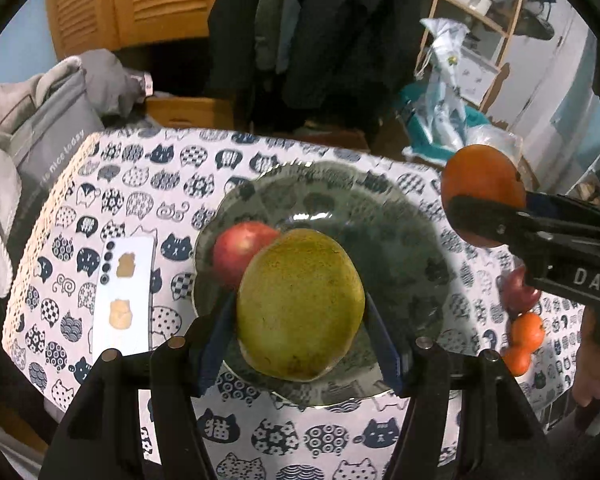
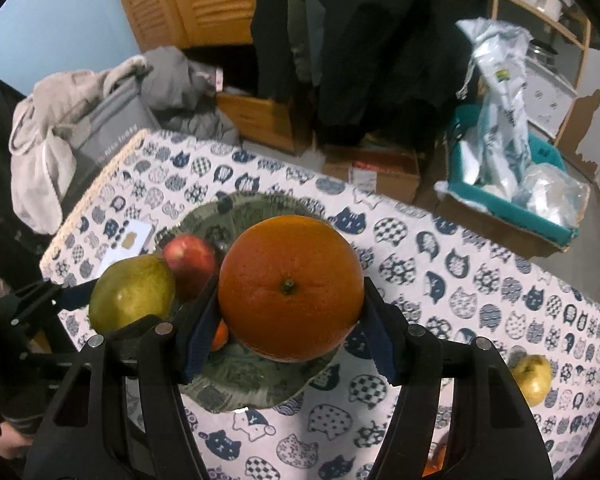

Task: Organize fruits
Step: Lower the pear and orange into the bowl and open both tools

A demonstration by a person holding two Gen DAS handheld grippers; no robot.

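Note:
My left gripper (image 1: 300, 308) is shut on a green-yellow mango (image 1: 300, 304) and holds it over the near part of a dark glass plate (image 1: 380, 216). A red apple (image 1: 240, 252) lies on the plate's left side. My right gripper (image 2: 290, 312) is shut on a large orange (image 2: 290, 288) and holds it above the same plate (image 2: 236, 388). The right gripper with the orange (image 1: 480, 184) shows at the right of the left wrist view. The mango (image 2: 132, 292) and the apple (image 2: 190, 260) show at the left of the right wrist view.
The table has a cat-print cloth (image 1: 148, 184). A white card (image 1: 124, 296) lies left of the plate. Small oranges (image 1: 526, 332) and a dark red fruit (image 1: 518, 292) lie right of it. A yellow apple (image 2: 534, 376) lies at the right. Bags and boxes stand behind the table.

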